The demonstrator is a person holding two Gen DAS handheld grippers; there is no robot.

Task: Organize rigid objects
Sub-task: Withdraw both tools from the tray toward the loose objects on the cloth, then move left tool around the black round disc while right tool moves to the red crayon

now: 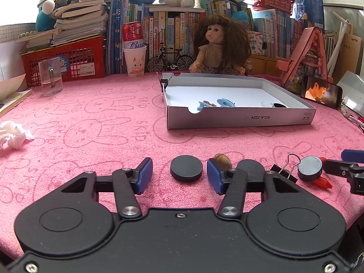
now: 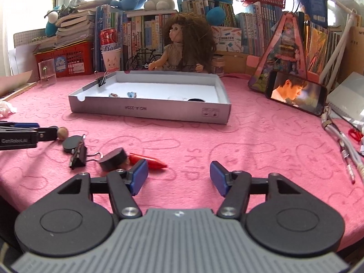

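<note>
My left gripper (image 1: 179,174) is open, low over the pink towel, with a black disc (image 1: 186,167) between its fingers. Just right lie a brown walnut (image 1: 223,158), a second black disc (image 1: 250,167), a black binder clip (image 1: 284,173), a grey-faced disc (image 1: 309,168) and a red piece (image 1: 322,182). My right gripper (image 2: 178,174) is open and empty; the red piece (image 2: 147,159), a disc (image 2: 113,158), the clip (image 2: 78,157), another disc (image 2: 73,143) and the walnut (image 2: 62,133) lie to its left. A white box (image 1: 238,119) holds blue clips (image 1: 225,103) and a black disc.
A doll (image 1: 218,45), books, a red basket (image 1: 68,56), a glass mug (image 1: 50,76), a paper cup with a can and a phone (image 1: 320,92) stand at the back. Crumpled tissue (image 1: 13,134) lies left. Cables and scissors (image 2: 355,134) lie right.
</note>
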